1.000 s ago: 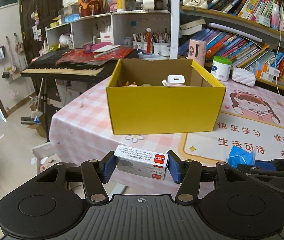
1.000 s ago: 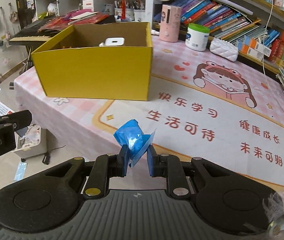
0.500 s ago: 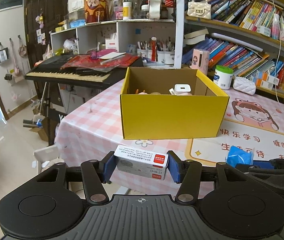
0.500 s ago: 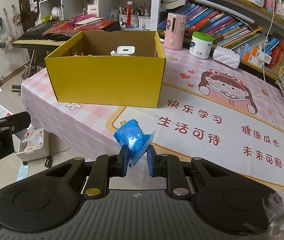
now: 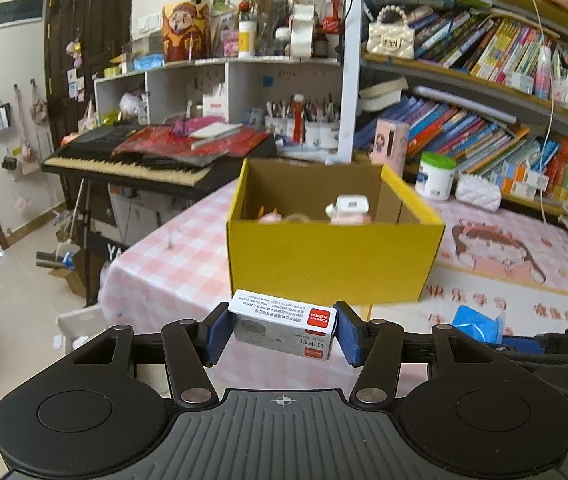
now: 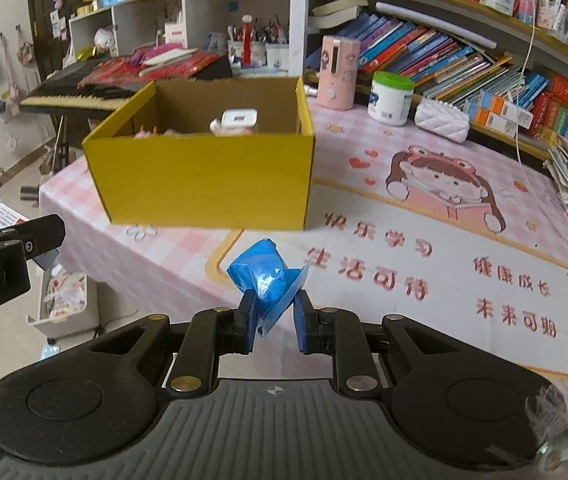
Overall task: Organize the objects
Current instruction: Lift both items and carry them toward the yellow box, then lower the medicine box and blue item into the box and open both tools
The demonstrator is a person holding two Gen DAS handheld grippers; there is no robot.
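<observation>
A small white staple box with a red label lies crosswise, clamped between the left claw pads. A crumpled blue packet sticks up, pinched in the right claw. Ahead of both claws stands the open yellow cardboard box, small items inside.

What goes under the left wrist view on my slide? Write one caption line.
Left hand-held gripper clamps a small white staple box short of the open yellow box on the pink checked table.
</observation>
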